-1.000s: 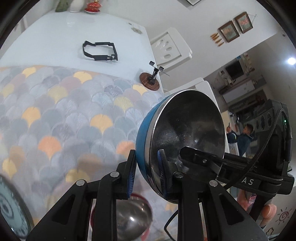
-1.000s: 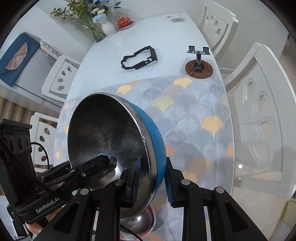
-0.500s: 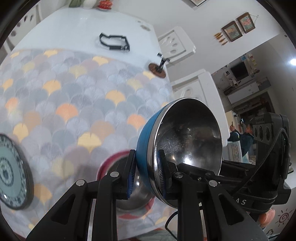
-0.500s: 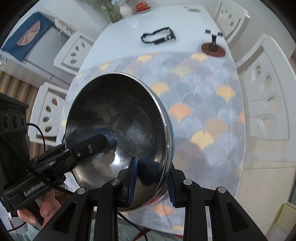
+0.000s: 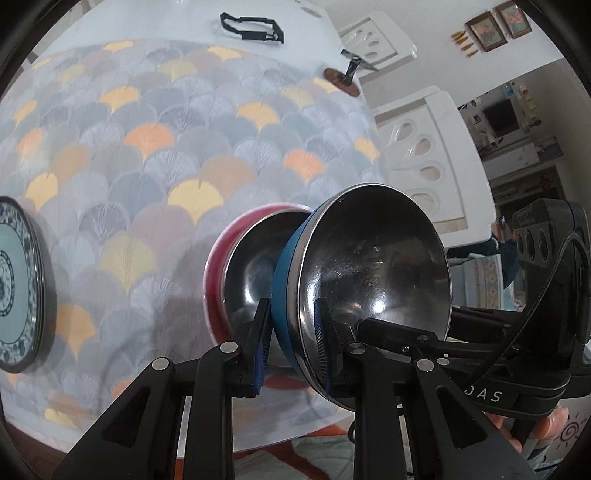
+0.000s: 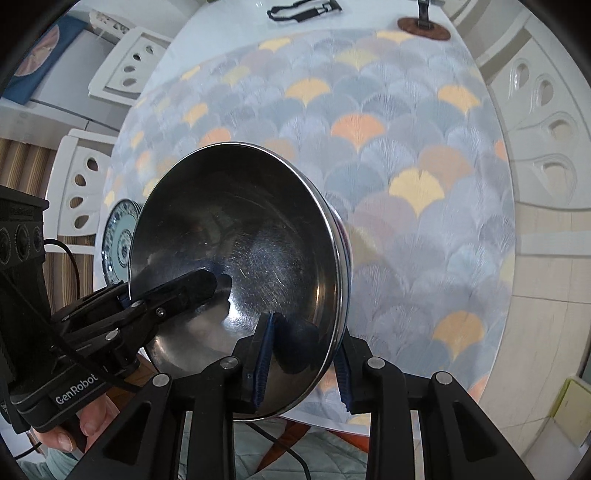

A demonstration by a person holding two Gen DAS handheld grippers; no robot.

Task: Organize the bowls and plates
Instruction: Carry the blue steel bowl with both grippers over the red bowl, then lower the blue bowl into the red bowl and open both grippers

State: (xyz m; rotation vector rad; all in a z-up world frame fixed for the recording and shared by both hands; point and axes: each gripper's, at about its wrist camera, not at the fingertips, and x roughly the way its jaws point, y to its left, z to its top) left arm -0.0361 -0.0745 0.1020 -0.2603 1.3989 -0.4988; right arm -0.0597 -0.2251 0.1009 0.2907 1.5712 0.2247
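Note:
A blue bowl (image 5: 373,266) with a steel inside (image 6: 240,240) hangs tilted on its side above the patterned tablecloth. My left gripper (image 5: 291,332) is shut on its near rim, one pad on the blue outside and one inside. My right gripper (image 6: 303,354) clamps the opposite rim the same way; one of its fingers (image 5: 388,328) lies inside the bowl. Just behind the blue bowl, a red bowl (image 5: 221,258) with a steel inside sits on the cloth. The blue bowl's underside overlaps its mouth; contact cannot be told. A blue-patterned plate (image 5: 14,280) lies at the left.
A black frame (image 5: 255,31) and a round wooden stand (image 5: 341,79) sit at the far end of the table. White chairs (image 5: 417,147) (image 6: 546,122) line the sides. The near edge of the table (image 5: 258,439) runs just below the bowls. A hand (image 6: 74,424) holds the left gripper.
Both grippers have carried the blue bowl down towards the cloth. The red bowl, earlier low under the fingers, now sits right behind it. The plate has come further into view.

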